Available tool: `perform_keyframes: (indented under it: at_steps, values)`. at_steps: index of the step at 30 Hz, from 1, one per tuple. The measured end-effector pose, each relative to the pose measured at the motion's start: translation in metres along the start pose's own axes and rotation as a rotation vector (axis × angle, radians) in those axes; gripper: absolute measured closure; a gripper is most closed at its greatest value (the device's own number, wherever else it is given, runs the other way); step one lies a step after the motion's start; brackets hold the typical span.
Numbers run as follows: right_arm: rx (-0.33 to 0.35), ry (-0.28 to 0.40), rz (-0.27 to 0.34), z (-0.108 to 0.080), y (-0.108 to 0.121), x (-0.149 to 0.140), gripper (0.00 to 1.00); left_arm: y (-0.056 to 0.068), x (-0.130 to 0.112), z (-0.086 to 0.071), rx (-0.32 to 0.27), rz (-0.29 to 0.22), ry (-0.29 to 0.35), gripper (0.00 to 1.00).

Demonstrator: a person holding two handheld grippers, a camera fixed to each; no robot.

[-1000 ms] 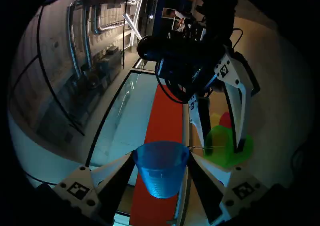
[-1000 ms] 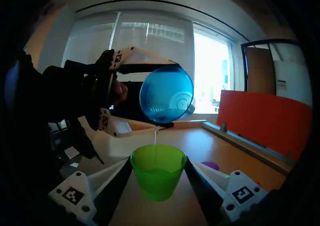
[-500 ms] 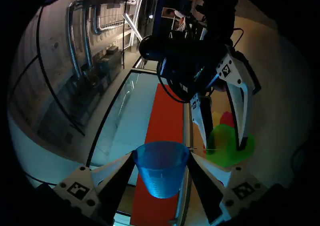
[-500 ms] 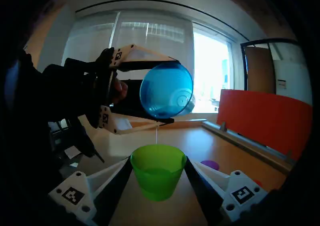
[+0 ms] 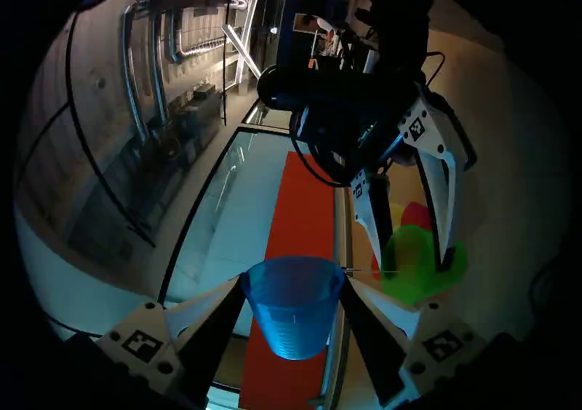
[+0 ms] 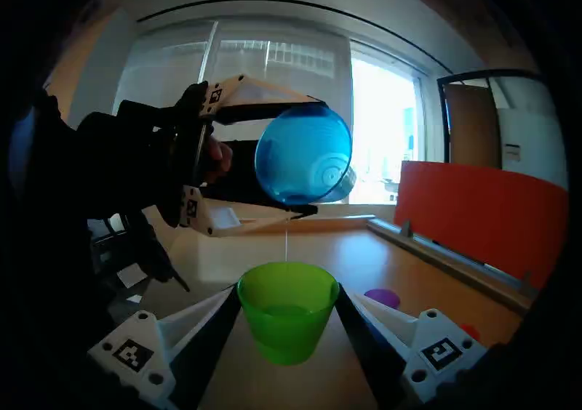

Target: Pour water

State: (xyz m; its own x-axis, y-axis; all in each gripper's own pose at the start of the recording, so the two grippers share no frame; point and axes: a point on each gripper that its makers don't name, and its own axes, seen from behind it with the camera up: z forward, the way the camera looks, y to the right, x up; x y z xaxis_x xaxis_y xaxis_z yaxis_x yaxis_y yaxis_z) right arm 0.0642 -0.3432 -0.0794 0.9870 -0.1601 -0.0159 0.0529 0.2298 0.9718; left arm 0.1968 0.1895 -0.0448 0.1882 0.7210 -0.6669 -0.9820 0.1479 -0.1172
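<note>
In the left gripper view, my left gripper is shut on a translucent blue cup. In the right gripper view the blue cup is tipped on its side above, its mouth facing me, held by the left gripper. A thin stream of water falls from its rim into a green cup. My right gripper is shut on that upright green cup, which holds some water. Farther off in the left gripper view, the right gripper holds the green cup.
A wooden table lies below, with an orange-red partition along its right side and a purple disc on it. A person's hand grips the left gripper. Bright windows stand behind. Red and yellow items sit beyond the green cup.
The blue cup and left gripper have risen slightly above the green cup. The thin stream keeps falling. The right gripper holds the green cup almost still.
</note>
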Motion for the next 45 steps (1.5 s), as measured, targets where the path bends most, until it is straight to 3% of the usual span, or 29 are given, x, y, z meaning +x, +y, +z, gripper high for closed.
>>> perform_keyframes:
  at_steps: [45]
  values:
    - [-0.002, -0.001, 0.003, 0.0007, 0.0011, -0.0058, 0.07, -0.0025, 0.0011, 0.002, 0.003, 0.035, -0.001, 0.12]
